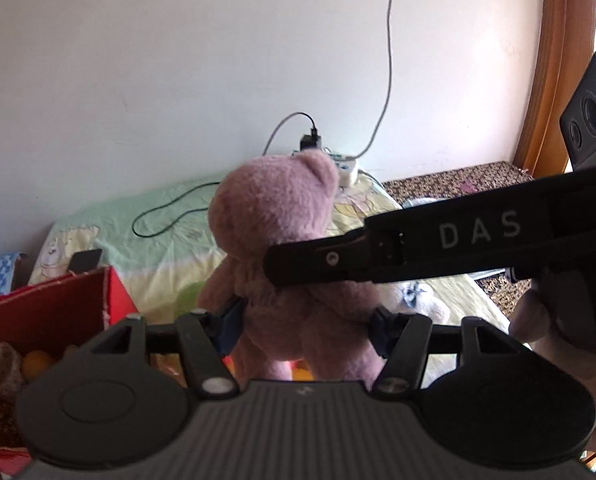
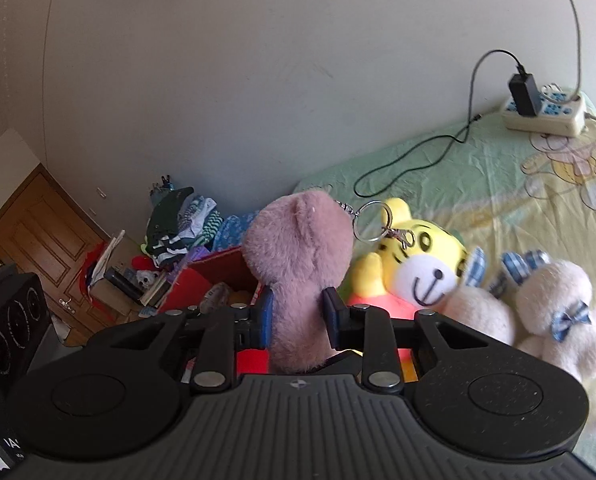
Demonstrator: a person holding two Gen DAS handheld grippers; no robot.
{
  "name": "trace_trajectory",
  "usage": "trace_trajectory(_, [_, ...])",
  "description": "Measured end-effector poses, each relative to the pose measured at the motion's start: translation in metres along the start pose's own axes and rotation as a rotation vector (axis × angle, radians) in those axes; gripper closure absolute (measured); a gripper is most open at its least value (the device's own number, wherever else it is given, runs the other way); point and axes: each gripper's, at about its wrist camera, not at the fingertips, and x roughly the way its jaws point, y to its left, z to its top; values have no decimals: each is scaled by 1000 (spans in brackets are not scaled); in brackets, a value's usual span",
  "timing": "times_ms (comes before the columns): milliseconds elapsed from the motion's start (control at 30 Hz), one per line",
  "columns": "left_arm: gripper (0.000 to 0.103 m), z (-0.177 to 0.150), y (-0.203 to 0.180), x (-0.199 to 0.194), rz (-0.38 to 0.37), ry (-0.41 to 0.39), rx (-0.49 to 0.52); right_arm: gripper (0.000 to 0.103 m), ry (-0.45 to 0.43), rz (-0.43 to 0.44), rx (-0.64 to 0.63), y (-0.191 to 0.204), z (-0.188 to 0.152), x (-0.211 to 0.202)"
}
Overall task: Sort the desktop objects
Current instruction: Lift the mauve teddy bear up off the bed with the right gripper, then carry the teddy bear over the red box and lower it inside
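Observation:
A pink plush bear [image 1: 282, 240] hangs upright in the air, held by both grippers. My left gripper [image 1: 305, 328] is shut on its lower body, a blue pad on each side. My right gripper [image 2: 298, 316] is shut on the bear [image 2: 298, 256] at its waist; its arm crosses the left wrist view from the right, in front of the bear's neck. A metal key ring [image 2: 371, 222] hangs from the bear's head. A yellow tiger plush [image 2: 413, 264] and a cream bear plush [image 2: 553, 312] lie on the bed behind.
A red cardboard box [image 1: 58, 308] with small items stands at the left, below the bear. The bed sheet [image 2: 477, 176] carries a white power strip [image 2: 545, 114] with a black charger and a black cable. A pile of clothes [image 2: 182, 220] lies farther left.

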Motion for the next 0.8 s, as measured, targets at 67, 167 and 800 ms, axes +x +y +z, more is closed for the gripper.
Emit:
trace_trajectory(67, [40, 3, 25, -12, 12, -21, -13, 75, -9, 18, -20, 20, 5, 16])
trace_trajectory(167, [40, 4, 65, -27, 35, -48, -27, 75, -10, 48, -57, 52, 10, 44])
trace_trajectory(800, [40, -55, 225, 10, -18, 171, -165, 75, 310, -54, -168, 110, -5, 210])
